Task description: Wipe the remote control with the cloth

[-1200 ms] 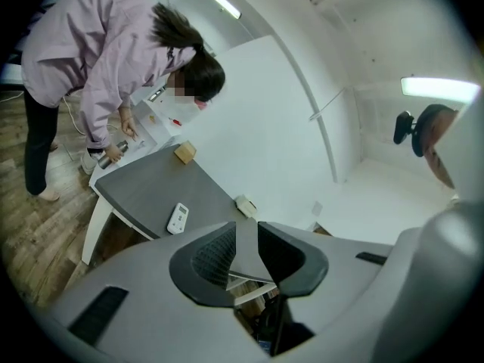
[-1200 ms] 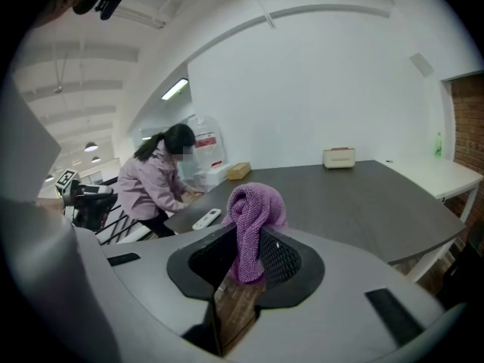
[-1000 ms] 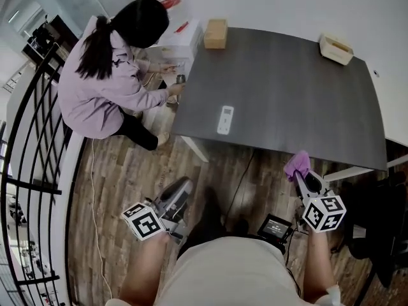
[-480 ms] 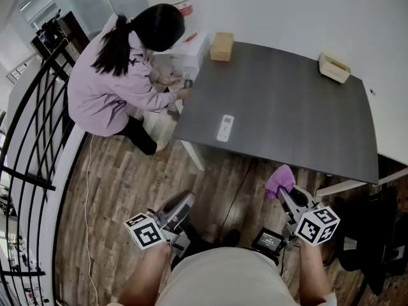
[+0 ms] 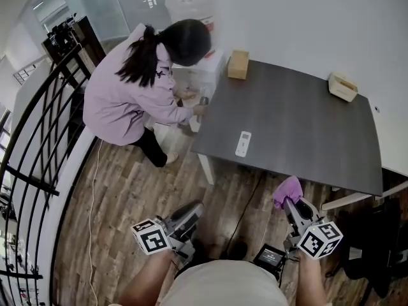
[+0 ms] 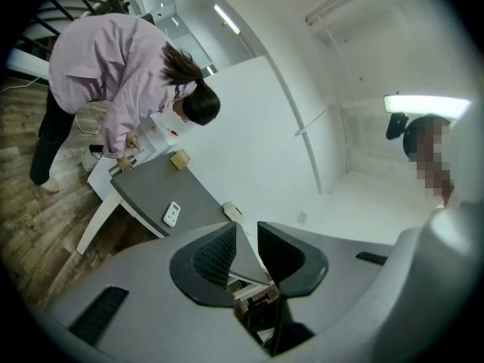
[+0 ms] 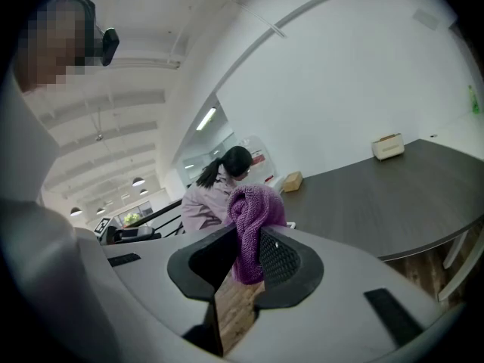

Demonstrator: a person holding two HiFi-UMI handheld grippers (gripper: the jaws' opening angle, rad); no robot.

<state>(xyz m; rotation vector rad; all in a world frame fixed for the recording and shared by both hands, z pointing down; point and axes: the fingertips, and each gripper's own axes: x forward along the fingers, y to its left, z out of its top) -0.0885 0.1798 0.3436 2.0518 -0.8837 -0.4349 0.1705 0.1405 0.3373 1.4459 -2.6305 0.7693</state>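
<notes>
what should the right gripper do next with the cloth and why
Probably carry the purple cloth forward over the table edge to the remote control: the right gripper is shut on the cloth but hangs short of the table, and the remote lies near its front edge.

- Remote control (image 5: 243, 143): well ahead of the left tool (image 5: 191, 210); markings too small to read. In the right gripper view it is nearly all hidden behind the cloth (image 7: 254, 214).
- Cloth: lower end hidden between the right tool's (image 7: 243, 254) jaws.
- Table (image 7: 393, 203): cut off at the picture's edge, right of that tool.
- Small dark item (image 5: 204, 100) at the table's corner, far ahead of the left tool: too small to identify.
</notes>
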